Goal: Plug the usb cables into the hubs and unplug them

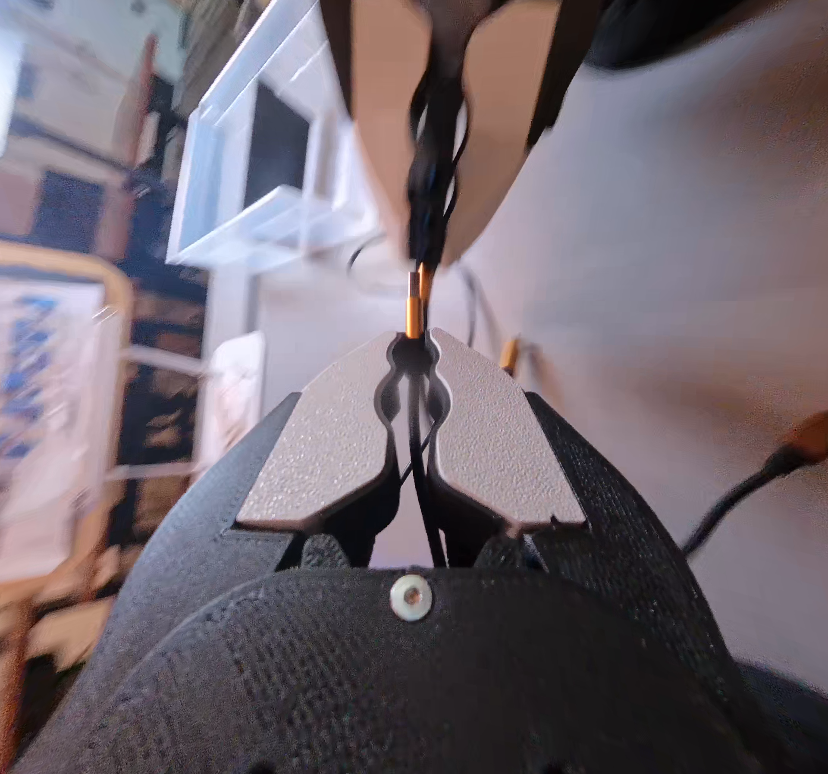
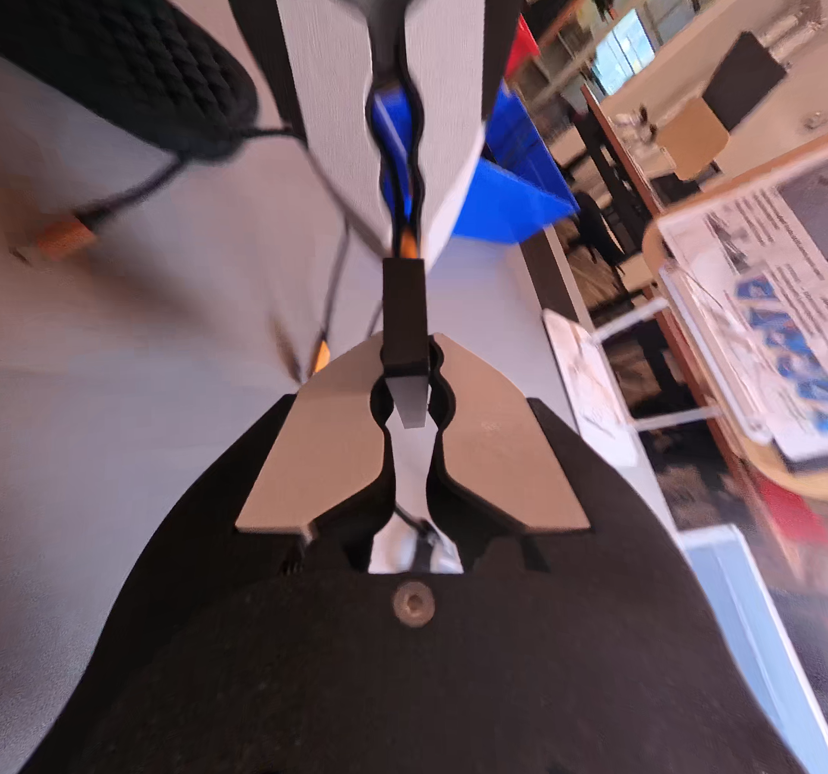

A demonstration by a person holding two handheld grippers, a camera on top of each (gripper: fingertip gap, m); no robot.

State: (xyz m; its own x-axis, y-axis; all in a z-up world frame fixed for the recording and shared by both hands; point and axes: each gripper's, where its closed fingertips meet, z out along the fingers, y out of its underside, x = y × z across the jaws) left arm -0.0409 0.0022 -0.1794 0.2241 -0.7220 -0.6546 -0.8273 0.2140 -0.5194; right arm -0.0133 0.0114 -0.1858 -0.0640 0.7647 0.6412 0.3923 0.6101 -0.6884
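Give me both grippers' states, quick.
Left gripper: closed on the orange USB plug, metal tip sticking out.
Right gripper: closed on the black USB hub.

Bench (image 2: pixel 148 286): a pale grey-white surface, motion-blurred in both views. In the right wrist view, a black woven item (image 2: pixel 112 58) rests at far left; a black cable (image 2: pixel 148 179) runs from it to an orange-collared plug (image 2: pixel 67 237) lying flat at left. A second orange plug (image 2: pixel 320 358) lies nearer the centre. A blue bin (image 2: pixel 515 197) sits at the far right edge. In the left wrist view, clear plastic boxes (image 1: pixel 269 161) stand at far left; whether they touch the bench cannot be told.
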